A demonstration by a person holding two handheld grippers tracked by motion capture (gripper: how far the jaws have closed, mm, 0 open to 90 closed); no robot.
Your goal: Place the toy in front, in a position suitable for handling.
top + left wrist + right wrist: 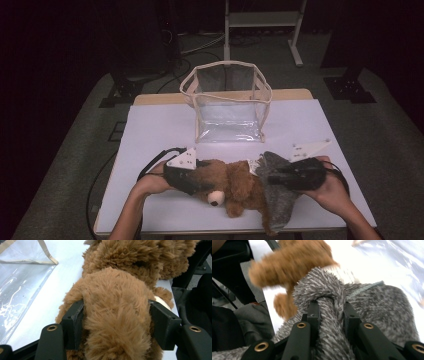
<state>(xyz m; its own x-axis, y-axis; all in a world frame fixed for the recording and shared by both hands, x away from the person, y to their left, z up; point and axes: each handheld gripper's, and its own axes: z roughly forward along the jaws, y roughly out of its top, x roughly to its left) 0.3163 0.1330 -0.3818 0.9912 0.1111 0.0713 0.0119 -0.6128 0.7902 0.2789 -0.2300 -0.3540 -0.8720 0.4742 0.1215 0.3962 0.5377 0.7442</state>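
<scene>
High view first: brown plush dog (230, 187) lying at the near edge of the white table (160, 130), partly over a grey fuzzy cloth (277, 197) on its right. Left gripper (192, 182) clamped onto the dog's left end, right gripper (280, 179) down on the grey cloth. Clear plastic bag (227, 102) with cream trim standing open farther back, near the table's middle, well apart from the toy. Can't really make out the jaws from up here, too dark and too small.

Left gripper view: way more detail. Both black jaws pressing into the brown plush dog (117, 315) from either side, partly closed, fur bulging out between and over them. Solid grip. Corner of the clear plastic bag (22, 277) lying off to the left on the white table (62, 277).

Right gripper view: jaws pinched fairly close together on a raised fold of the grey fuzzy cloth (332, 312), fold squeezed up between them. Brown plush dog (292, 262) blurry just past the cloth, touching it. White table (367, 267) beyond, with something clear and shiny at far right, too smeared to tell.
</scene>
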